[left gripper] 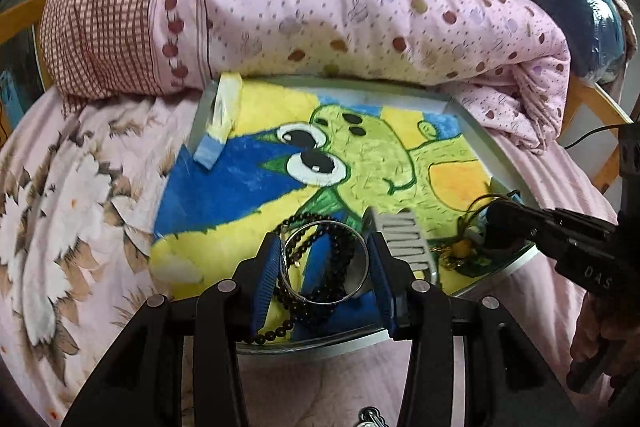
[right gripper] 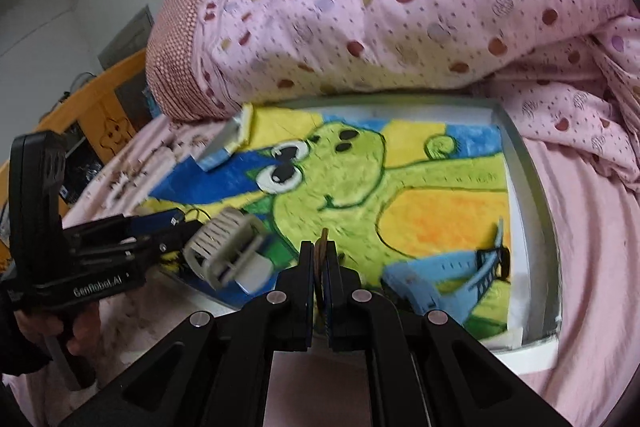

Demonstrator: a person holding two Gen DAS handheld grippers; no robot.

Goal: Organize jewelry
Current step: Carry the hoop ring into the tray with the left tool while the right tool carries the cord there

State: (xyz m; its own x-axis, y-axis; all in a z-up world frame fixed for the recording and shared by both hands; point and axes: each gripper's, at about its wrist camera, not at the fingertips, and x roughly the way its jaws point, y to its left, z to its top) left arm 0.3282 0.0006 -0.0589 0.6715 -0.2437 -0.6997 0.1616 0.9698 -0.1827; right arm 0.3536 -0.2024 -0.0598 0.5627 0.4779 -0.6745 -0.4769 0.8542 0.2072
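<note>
Framed frog painting (left gripper: 400, 163) on pink bed (right gripper: 592, 227), quilt (left gripper: 320, 7) behind.

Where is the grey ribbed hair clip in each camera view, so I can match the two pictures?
Left wrist view: the grey ribbed clip lies low and just right of centre, beside the right finger of the left tongs.
Right wrist view: the same clip sits lower left, just left of the right tongs.
Shared landmark: the frog painting, on which the clip lies in both.
</note>
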